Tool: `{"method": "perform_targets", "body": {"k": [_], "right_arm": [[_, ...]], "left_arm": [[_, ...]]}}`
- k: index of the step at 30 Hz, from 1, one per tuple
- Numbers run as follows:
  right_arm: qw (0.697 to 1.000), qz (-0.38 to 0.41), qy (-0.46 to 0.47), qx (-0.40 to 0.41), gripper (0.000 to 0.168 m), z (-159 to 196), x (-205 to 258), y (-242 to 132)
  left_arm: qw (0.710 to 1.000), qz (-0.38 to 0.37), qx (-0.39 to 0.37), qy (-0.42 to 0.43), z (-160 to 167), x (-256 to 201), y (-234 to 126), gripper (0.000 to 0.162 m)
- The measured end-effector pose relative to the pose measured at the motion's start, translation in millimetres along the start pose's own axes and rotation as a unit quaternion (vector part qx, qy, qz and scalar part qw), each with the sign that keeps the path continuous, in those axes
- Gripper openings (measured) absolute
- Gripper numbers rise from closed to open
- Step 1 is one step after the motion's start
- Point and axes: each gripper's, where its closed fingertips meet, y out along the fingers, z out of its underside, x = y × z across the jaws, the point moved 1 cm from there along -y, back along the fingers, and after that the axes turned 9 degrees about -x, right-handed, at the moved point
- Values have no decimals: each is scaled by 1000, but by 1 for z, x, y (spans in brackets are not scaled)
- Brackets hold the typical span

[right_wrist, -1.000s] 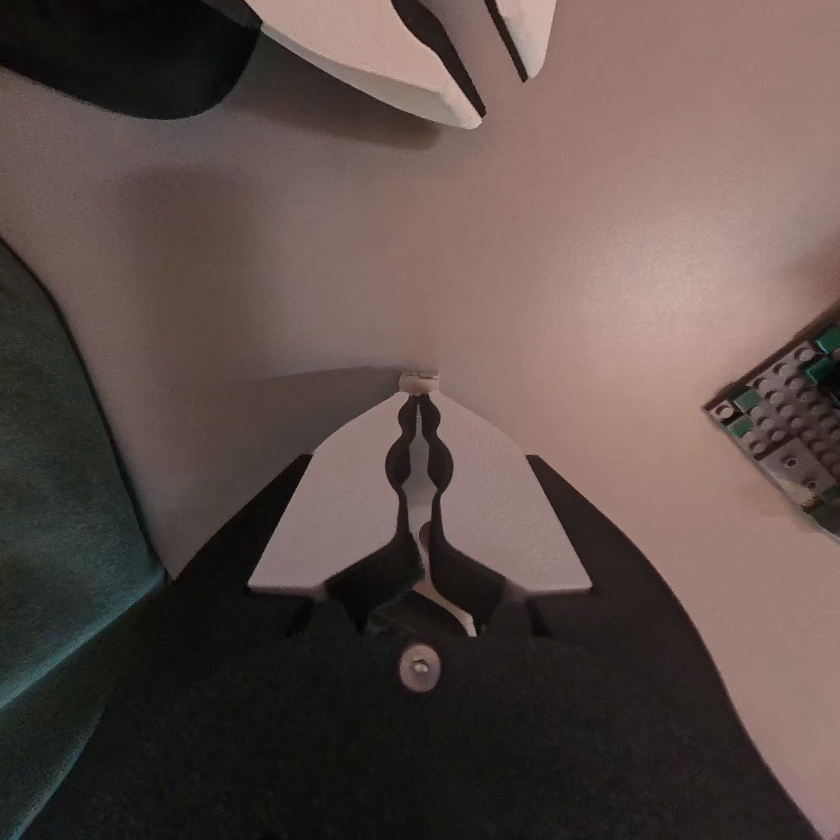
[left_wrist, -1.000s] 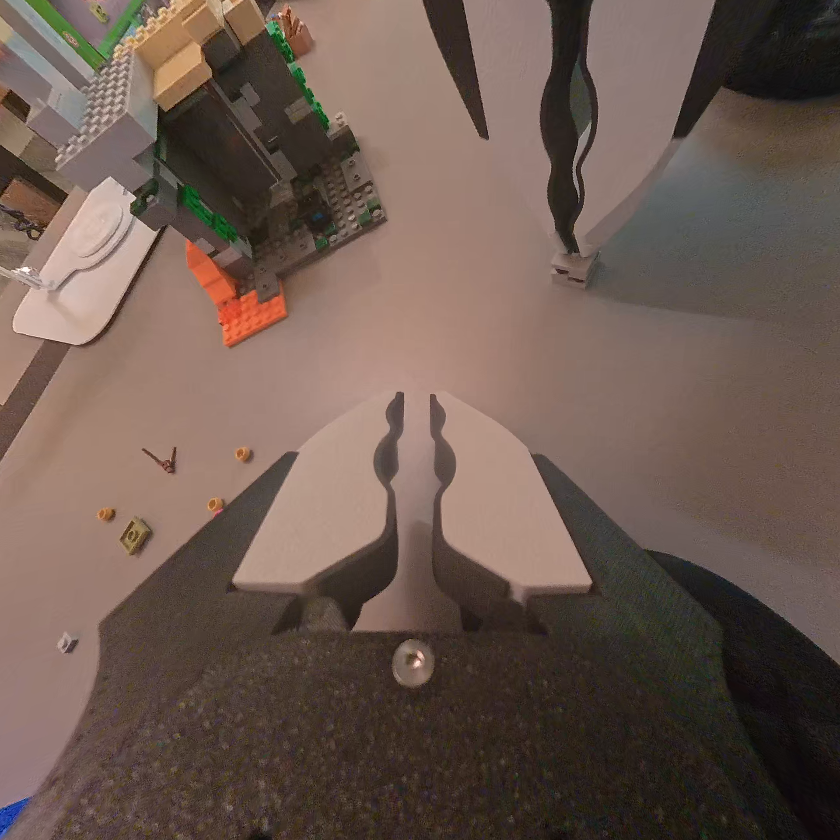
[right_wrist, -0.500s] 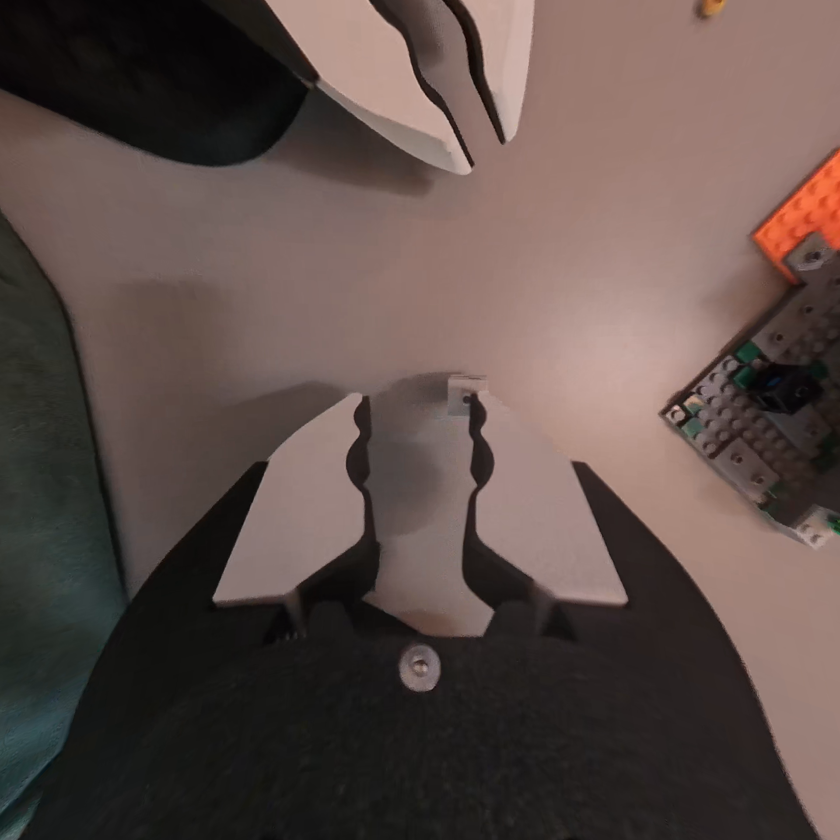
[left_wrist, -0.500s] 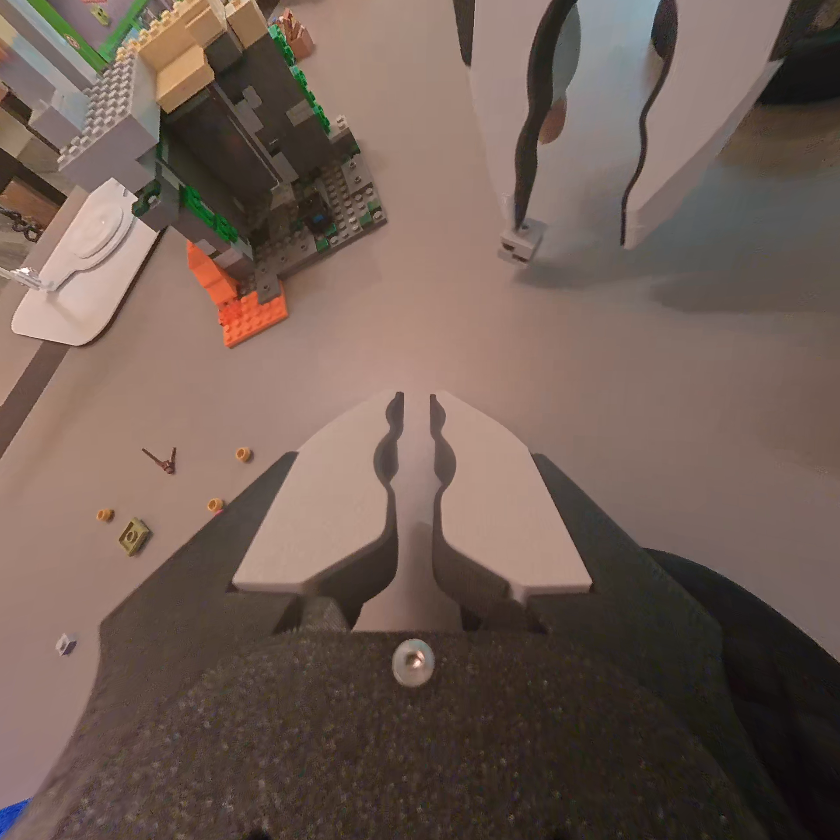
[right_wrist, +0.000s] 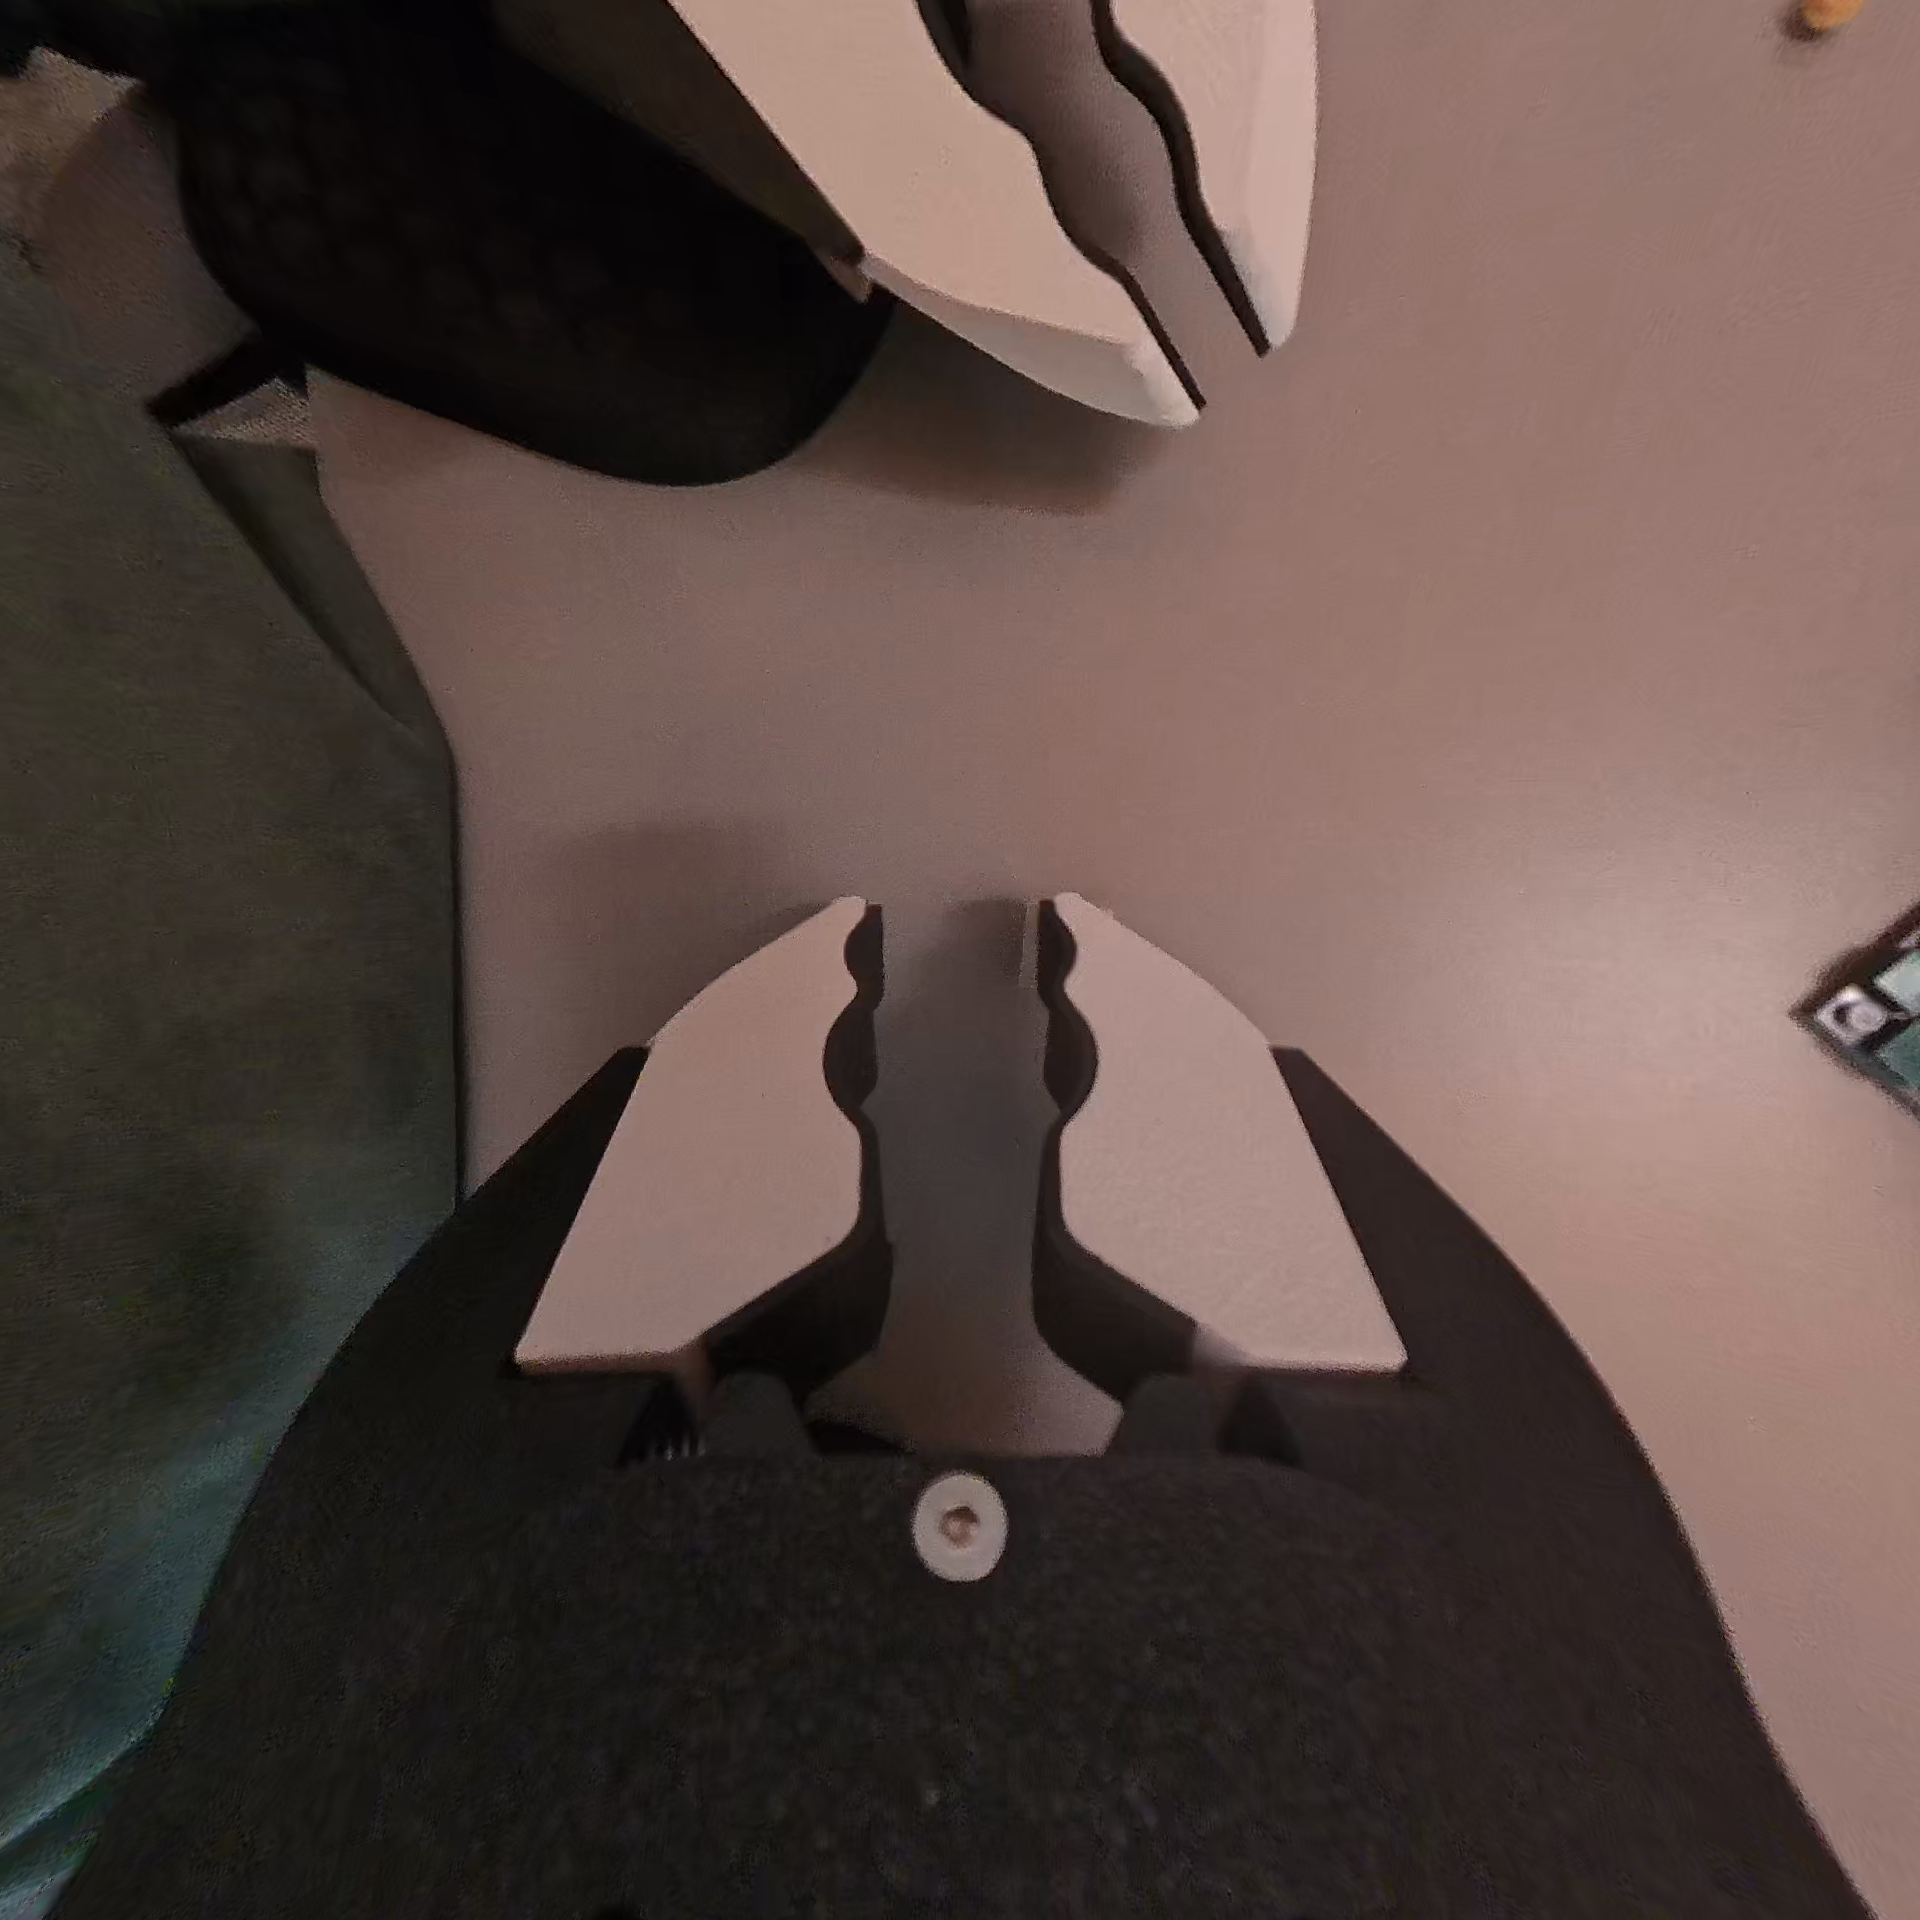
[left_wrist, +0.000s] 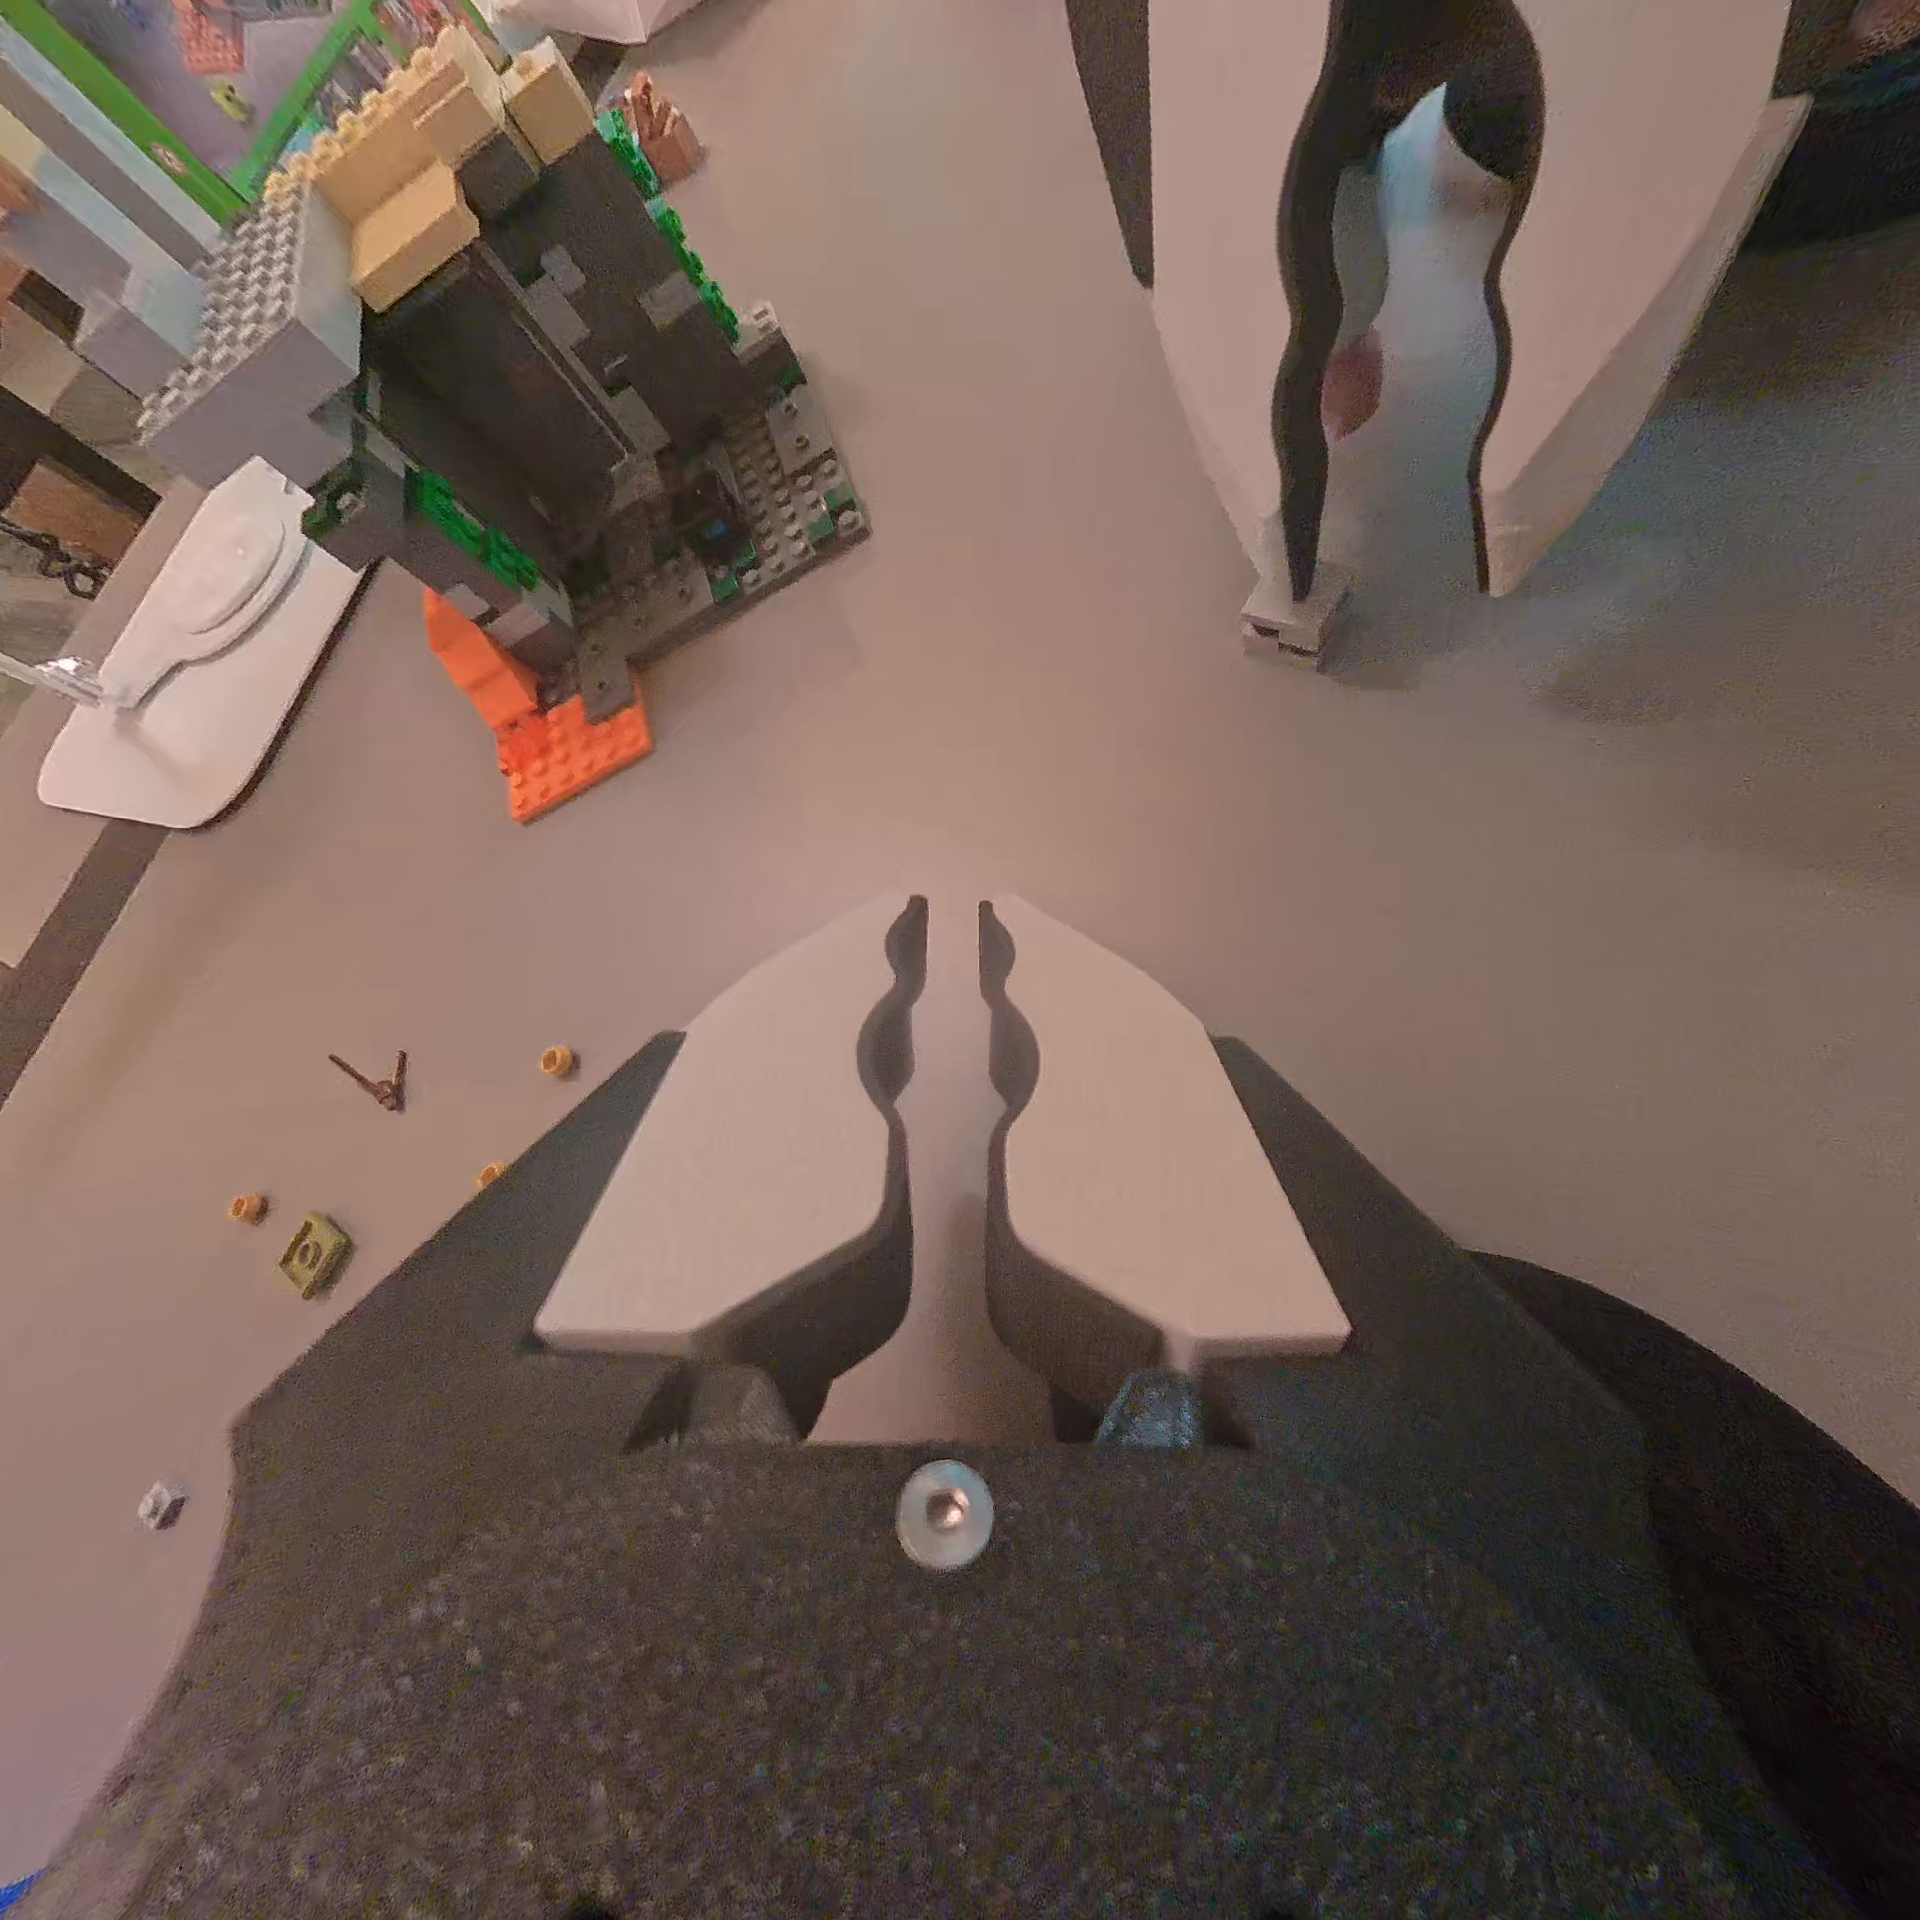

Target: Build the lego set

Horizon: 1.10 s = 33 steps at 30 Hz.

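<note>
The partly built lego castle [left_wrist: 540, 416], grey, black, tan and green with an orange plate [left_wrist: 577, 748] at its foot, stands at the upper left of the left wrist view; one corner shows in the right wrist view [right_wrist: 1870, 1018]. My right gripper [right_wrist: 961, 914] is open. A small grey brick [left_wrist: 1288, 629] lies on the table at the tip of one of its fingers, seen as a pale sliver in the right wrist view [right_wrist: 1023, 935]. The right gripper also shows in the left wrist view [left_wrist: 1387, 587]. My left gripper [left_wrist: 951, 909] is nearly shut with a thin gap, empty, low over the table; it also shows at the top of the right wrist view [right_wrist: 1226, 364].
Loose small pieces lie left of my left gripper: a brown piece [left_wrist: 374, 1081], orange studs [left_wrist: 559, 1060], an olive tile [left_wrist: 312, 1255], a tiny grey piece [left_wrist: 161, 1504]. A white flat card [left_wrist: 187, 665] and the set's box [left_wrist: 125, 125] are at far left. Green cloth [right_wrist: 156, 935] borders the table. The gap from one gripper's tips to the other's is roughly 10 cm.
My right gripper has opened and let go of the small grey brick, which now rests by one fingertip. The left gripper has not moved.
</note>
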Motion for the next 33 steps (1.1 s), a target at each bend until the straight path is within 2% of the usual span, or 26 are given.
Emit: {"method": "perform_targets", "body": {"k": [4,12,13,14,15,17,20,24,26,30,32,33], "right_arm": [[999,14,-38,-19,32,0,-4,-4],[997,68,-37,-28,36,16,-19,2],[996,75,-49,-28,31,16,-21,2],[994,82,-61,-25,18,15,-25,2],[994,79,-67,-23,16,15,-26,1],[998,31,-42,-46,16,11,-21,-2],[984,-101,55,-134,16,-11,-6,-18],[922,-265,191,-209,16,-36,5,-47],[884,-332,239,-227,16,-43,11,-59],[867,-370,253,-218,16,-39,20,-62],[862,-381,251,-222,16,-39,26,-64],[860,-383,250,-226,16,-39,27,-65]], "left_arm": [[1000,7,-5,-4,-3,1,1,10],[1000,12,-11,5,-11,0,4,12],[1000,17,-20,4,-16,-2,4,12],[999,25,-31,3,-21,-5,4,14],[998,36,-44,4,-26,-9,4,15],[996,61,-68,10,-37,-20,3,18],[989,91,-116,32,-57,-35,1,25],[975,113,-179,64,-89,-48,0,35],[974,105,-185,75,-98,-47,4,38],[972,109,-193,80,-110,-49,10,37],[969,121,-197,88,-115,-55,11,30],[967,135,-196,93,-116,-60,11,22]]}}
